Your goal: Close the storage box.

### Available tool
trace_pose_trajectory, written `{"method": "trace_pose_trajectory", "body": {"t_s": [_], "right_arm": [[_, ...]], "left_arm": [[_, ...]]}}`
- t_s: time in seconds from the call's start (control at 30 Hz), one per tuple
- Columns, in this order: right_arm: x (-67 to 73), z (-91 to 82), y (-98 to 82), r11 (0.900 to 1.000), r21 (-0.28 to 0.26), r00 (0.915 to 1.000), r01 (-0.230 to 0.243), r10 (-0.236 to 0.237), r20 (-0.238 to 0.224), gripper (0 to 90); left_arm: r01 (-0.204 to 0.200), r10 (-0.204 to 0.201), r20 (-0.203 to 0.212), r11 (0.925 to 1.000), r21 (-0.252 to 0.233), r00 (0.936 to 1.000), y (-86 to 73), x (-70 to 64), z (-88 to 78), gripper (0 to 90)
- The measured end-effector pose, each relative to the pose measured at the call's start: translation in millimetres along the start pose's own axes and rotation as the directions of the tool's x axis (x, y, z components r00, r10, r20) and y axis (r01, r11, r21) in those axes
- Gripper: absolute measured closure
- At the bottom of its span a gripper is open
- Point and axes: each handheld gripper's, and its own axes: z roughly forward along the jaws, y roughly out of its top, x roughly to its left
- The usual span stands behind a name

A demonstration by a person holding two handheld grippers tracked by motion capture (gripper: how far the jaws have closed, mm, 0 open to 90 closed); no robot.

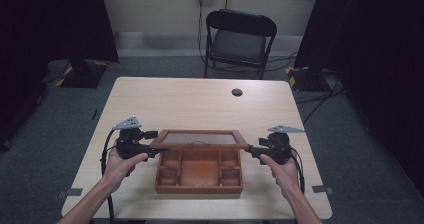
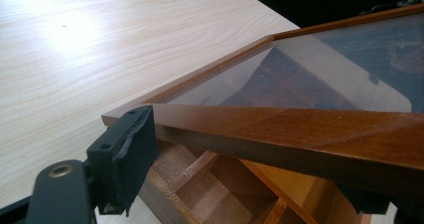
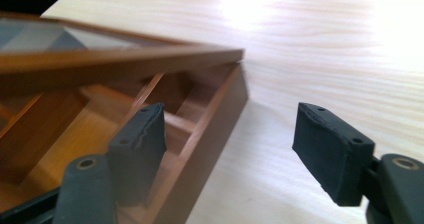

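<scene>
**A wooden box with its glass lid half up**

A brown wooden box (image 1: 199, 171) sits on the light wooden table (image 1: 200, 101), near the edge where the person is. The box is wide and flat. Inside it has thin wooden walls that make small square parts at the left and right and a bigger part in the middle. The wood inside looks orange-brown and shiny.

The lid (image 1: 199, 139) is a dark wooden frame with a see-through pane in it. It is tilted up at the front and joins the box at the back. In the left gripper view you can look through the pane and see the small parts below.

The left gripper (image 1: 150, 142) is at the left front corner of the lid. One black pad (image 2: 131, 156) lies against the end of the frame. The other jaw is tucked under the frame, so I cannot tell if the jaws squeeze the lid or just rest by it.

The right gripper (image 1: 251, 150) is at the right side of the box. Its jaws are wide apart and hold nothing. One pad (image 3: 140, 146) is over the inside of the box and the other is out over the table, with the box wall between them.

A small dark round hole (image 1: 237, 92) is in the table farther back. A black folding chair (image 1: 239, 41) stands behind the table.
</scene>
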Motion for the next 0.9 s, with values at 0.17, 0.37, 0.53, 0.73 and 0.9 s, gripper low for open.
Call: {"method": "trace_pose_trajectory", "body": {"t_s": [0.17,0.37,0.53,0.73,0.9], "right_arm": [[-4.3,-4.5,7.1,1.000,-0.017,0.9998,-0.012,0.013,0.016,39.1],[-2.3,-11.0,17.9,0.999,-0.047,0.9997,-0.025,0.025,-0.004,42.5],[4.8,-25.9,35.2,0.995,-0.097,0.9967,-0.003,-0.005,-0.081,42.8],[35.0,-27.5,51.2,0.994,-0.075,0.9728,0.080,-0.094,-0.212,46.4],[65.2,-22.6,67.9,0.988,-0.079,0.9432,0.136,-0.153,-0.295,48.6]], "left_arm": [[-0.006,0.006,-0.003,0.9999,0.011,1.0000,-0.3,-1.4,-0.8,18.4],[-0.017,0.017,0.000,0.9990,0.041,0.9999,-1.9,-0.7,0.0,17.9],[-0.028,0.028,-0.012,0.9972,0.069,0.9995,-7.6,-1.1,-0.3,17.6],[-0.026,0.027,-0.012,0.9972,0.070,0.9996,-9.7,-2.7,-0.1,19.1],[-0.026,0.026,-0.003,0.9975,0.066,0.9997,-11.1,-2.7,0.3,19.2]]}}
